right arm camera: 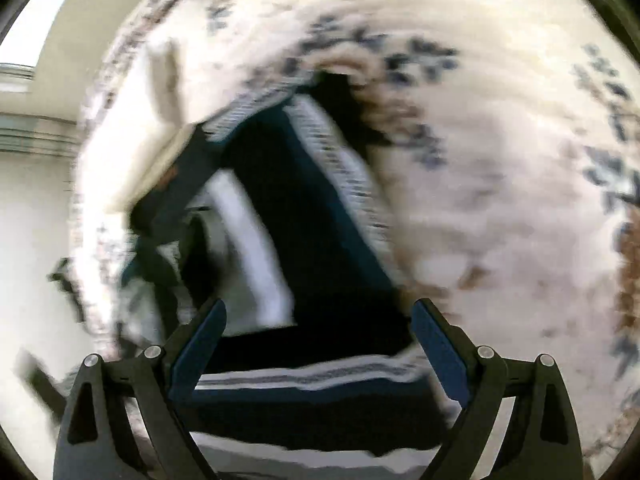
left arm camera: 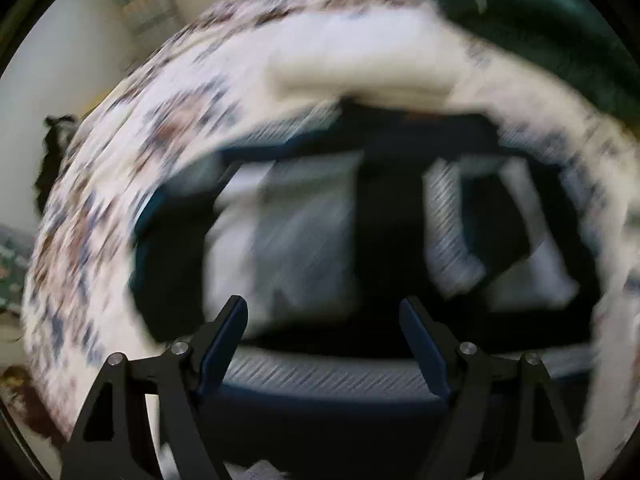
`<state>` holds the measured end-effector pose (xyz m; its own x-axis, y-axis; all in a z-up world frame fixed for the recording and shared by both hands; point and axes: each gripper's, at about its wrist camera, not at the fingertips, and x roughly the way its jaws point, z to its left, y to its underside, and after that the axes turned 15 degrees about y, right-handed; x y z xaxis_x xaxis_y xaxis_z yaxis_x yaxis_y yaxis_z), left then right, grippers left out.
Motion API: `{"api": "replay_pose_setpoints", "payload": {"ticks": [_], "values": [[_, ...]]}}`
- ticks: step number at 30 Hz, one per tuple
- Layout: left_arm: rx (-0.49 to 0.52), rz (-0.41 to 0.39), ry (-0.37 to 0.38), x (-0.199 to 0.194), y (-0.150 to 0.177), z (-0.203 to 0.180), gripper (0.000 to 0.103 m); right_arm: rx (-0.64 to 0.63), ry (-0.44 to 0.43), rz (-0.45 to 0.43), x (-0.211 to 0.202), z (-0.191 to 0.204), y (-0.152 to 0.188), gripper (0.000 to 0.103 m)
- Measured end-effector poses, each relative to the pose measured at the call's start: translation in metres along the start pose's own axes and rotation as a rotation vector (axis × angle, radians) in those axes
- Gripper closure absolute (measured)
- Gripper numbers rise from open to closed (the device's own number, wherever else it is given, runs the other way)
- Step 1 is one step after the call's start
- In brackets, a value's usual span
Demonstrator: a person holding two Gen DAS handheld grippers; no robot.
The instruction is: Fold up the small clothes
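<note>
Cream floral bedding fills the background of both blurred wrist views, and a dark navy garment with white and grey striped panels lies spread on it. Seen from the left wrist, the left gripper hovers just above the garment's near striped hem, its jaws spread wide with nothing between them. Beyond the garment, a folded cream cloth rests on the bedding, with a dark green fabric farther back. The right gripper is likewise released, poised over the garment's near edge, the navy cloth stretching away ahead of its blue pads.
</note>
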<state>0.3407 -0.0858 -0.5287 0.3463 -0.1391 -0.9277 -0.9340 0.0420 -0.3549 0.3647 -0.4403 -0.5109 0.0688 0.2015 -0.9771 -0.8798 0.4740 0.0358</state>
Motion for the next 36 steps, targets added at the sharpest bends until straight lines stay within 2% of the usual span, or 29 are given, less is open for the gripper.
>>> {"api": "replay_pose_setpoints", "payload": {"ticks": [2,4,6,8,9,10,11,12,15,17,19,23,26,29,30,33,34,36], "values": [[-0.017,0.07,-0.067,0.011,0.029,0.023,0.026,-0.033,-0.058,0.034,0.012,0.025,-0.008,0.008],[-0.055,0.121,-0.102,0.022,0.051,0.045,0.026,-0.075,-0.065,0.066,0.031,0.051,-0.015,0.008],[-0.128,0.141,-0.079,0.029,0.067,0.068,0.025,-0.112,-0.057,0.086,0.054,0.079,-0.018,0.008],[-0.161,0.131,-0.04,0.031,0.07,0.079,0.02,-0.147,-0.047,0.121,0.079,0.1,-0.021,0.008],[-0.163,0.134,-0.032,0.033,0.069,0.08,0.018,-0.175,-0.071,0.148,0.095,0.114,-0.024,0.012],[-0.159,0.135,-0.027,0.035,0.068,0.08,0.016,-0.192,-0.079,0.16,0.103,0.123,-0.022,0.022],[-0.148,0.138,-0.028,0.038,0.067,0.079,0.014,-0.229,-0.064,0.153,0.107,0.135,-0.019,0.068],[-0.144,0.142,-0.029,0.041,0.066,0.079,0.011,-0.251,-0.025,0.127,0.105,0.141,-0.016,0.093],[-0.181,0.158,0.005,0.051,0.059,0.083,0.0,-0.241,-0.015,-0.004,0.068,0.136,-0.013,0.094],[-0.223,0.166,0.044,0.057,0.056,0.09,0.0,-0.198,0.004,-0.062,0.042,0.118,-0.016,0.094],[-0.238,0.161,0.06,0.058,0.054,0.094,0.0,-0.129,0.065,-0.107,0.018,0.084,-0.025,0.094],[-0.227,0.157,0.069,0.059,0.056,0.094,0.0,-0.042,0.199,-0.082,0.021,0.025,-0.044,0.094],[-0.227,0.17,0.084,0.049,0.056,0.096,0.0,-0.045,0.252,-0.054,0.034,0.01,-0.05,0.094],[-0.259,0.139,0.104,0.02,0.055,0.106,0.0,-0.078,0.295,-0.015,0.038,0.015,-0.052,0.092],[-0.27,0.115,0.099,0.008,0.055,0.112,0.0,-0.085,0.317,-0.005,0.035,0.018,-0.052,0.084],[-0.327,0.015,0.096,-0.03,0.052,0.136,0.0,-0.114,0.382,-0.064,0.011,0.043,-0.049,0.075],[-0.363,-0.033,0.102,-0.042,0.049,0.15,0.0,-0.149,0.365,-0.103,-0.004,0.059,-0.045,0.072],[-0.419,-0.073,0.153,-0.048,0.041,0.176,0.0,-0.224,0.29,-0.108,-0.015,0.094,-0.039,0.066]]}}
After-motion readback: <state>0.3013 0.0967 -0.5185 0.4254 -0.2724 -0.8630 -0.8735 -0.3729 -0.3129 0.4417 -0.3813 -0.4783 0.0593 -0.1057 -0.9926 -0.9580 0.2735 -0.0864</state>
